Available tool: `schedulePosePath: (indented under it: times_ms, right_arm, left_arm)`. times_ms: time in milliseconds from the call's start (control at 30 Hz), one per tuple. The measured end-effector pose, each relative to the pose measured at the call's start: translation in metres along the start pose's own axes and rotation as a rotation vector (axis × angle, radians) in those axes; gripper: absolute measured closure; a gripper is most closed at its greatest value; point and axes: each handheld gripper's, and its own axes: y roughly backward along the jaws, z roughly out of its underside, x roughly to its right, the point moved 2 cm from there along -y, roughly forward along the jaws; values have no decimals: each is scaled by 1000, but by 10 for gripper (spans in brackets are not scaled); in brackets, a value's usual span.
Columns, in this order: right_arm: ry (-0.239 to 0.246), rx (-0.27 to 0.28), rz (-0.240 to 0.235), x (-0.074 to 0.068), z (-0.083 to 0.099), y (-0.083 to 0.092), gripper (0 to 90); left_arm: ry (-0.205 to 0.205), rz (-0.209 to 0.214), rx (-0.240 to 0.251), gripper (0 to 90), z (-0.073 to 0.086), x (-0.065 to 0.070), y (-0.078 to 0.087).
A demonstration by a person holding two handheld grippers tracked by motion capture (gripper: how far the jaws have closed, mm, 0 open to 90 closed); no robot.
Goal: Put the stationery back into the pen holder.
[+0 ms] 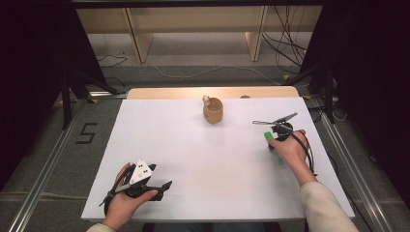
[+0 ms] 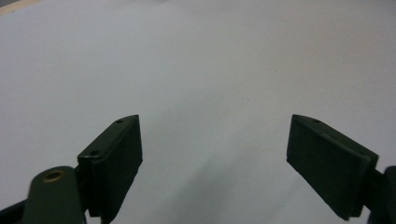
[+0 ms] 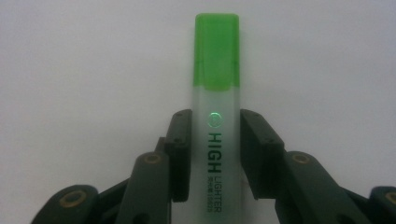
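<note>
Even, soft overhead light on the white bench [image 1: 203,159] — dark surroundings; close-ups slightly blurred, faint shadows beneath each claw.

Right claw [image 3: 215,156] clamps green-capped highlighter [image 3: 216,84].

The high view looked forward and down from above the person's side, taking in the whole table [image 1: 212,159]. The left gripper view sat low and close over bare tabletop. The right gripper view looked along its fingers [image 3: 180,154], very near the highlighter [image 3: 216,93], which the high view shared [image 1: 268,137].
</note>
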Motion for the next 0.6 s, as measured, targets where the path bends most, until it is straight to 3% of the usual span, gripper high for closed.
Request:
schedulePosePath:
  times_ms: [367,567,600]
  right_arm:
    - [-18,33,-20,2,0,6,667]
    - [-22,76,-38,1,1,12,667]
    - [-1,105,-40,0,1,13,667]
  left_arm:
    - [-1,-2,-1,183,0,0,0]
    - [-2,-6,0,182,0,0,0]
    - [-3,-6,1,182,0,0,0]
